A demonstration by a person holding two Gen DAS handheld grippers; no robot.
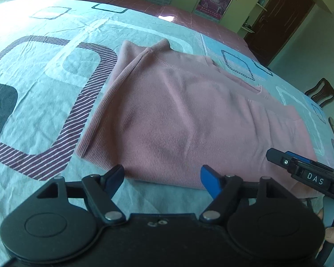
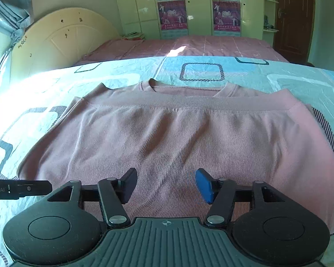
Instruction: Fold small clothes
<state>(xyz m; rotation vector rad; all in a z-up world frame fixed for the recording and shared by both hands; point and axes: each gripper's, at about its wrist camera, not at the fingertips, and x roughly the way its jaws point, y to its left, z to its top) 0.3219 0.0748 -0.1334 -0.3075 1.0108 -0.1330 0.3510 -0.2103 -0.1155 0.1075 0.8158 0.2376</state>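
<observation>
A pink ribbed top (image 1: pixel 178 115) lies folded on the patterned bed sheet (image 1: pixel 33 89); its bottom hem is laid up near the neckline in the right wrist view (image 2: pixel 178 133). My left gripper (image 1: pixel 162 179) is open and empty, just above the garment's near edge. My right gripper (image 2: pixel 165 184) is open and empty, over the near part of the garment. The right gripper's finger also shows at the right of the left wrist view (image 1: pixel 300 166). The left gripper's finger shows at the left of the right wrist view (image 2: pixel 22 189).
The sheet covers a bed with a cream headboard (image 2: pixel 60 40) at the left. A pink second bed (image 2: pixel 189 46) lies beyond, with wardrobes (image 2: pixel 200 6) and a brown door (image 2: pixel 294 17) behind. A dark chair (image 1: pixel 320 91) stands past the bed's right edge.
</observation>
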